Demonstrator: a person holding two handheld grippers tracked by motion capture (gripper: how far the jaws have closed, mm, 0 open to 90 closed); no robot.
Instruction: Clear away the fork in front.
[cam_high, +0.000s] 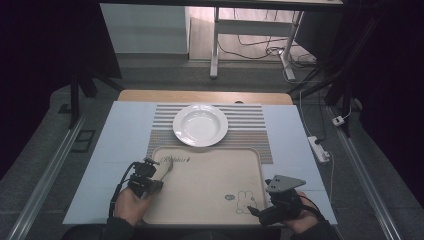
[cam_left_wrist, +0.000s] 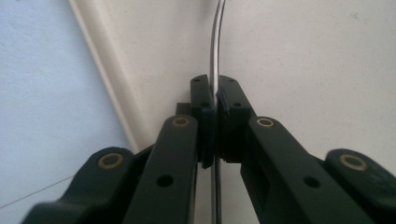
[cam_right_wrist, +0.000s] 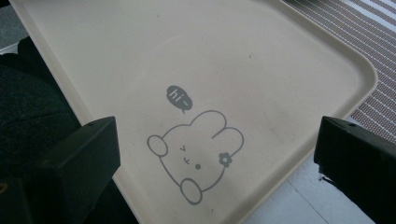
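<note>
A beige tray (cam_high: 210, 175) with a rabbit drawing (cam_right_wrist: 196, 149) lies at the near middle of the table. My left gripper (cam_high: 152, 175) is at the tray's left rim and is shut on a thin, shiny metal utensil handle (cam_left_wrist: 214, 42), seen edge-on between the jaws (cam_left_wrist: 215, 93); its far end is out of frame. My right gripper (cam_high: 257, 214) hangs open over the tray's near right corner, with its jaws wide apart on either side of the rabbit (cam_right_wrist: 217, 158) and nothing between them. A white deep plate (cam_high: 200, 125) stands empty behind the tray.
The plate rests on a striped placemat (cam_high: 250, 135) that reaches under the tray's far edge. A pale blue sheet (cam_high: 120, 140) covers the wooden table (cam_high: 205, 96). A power strip (cam_high: 318, 148) lies off the table's right side, with cables on the floor beyond.
</note>
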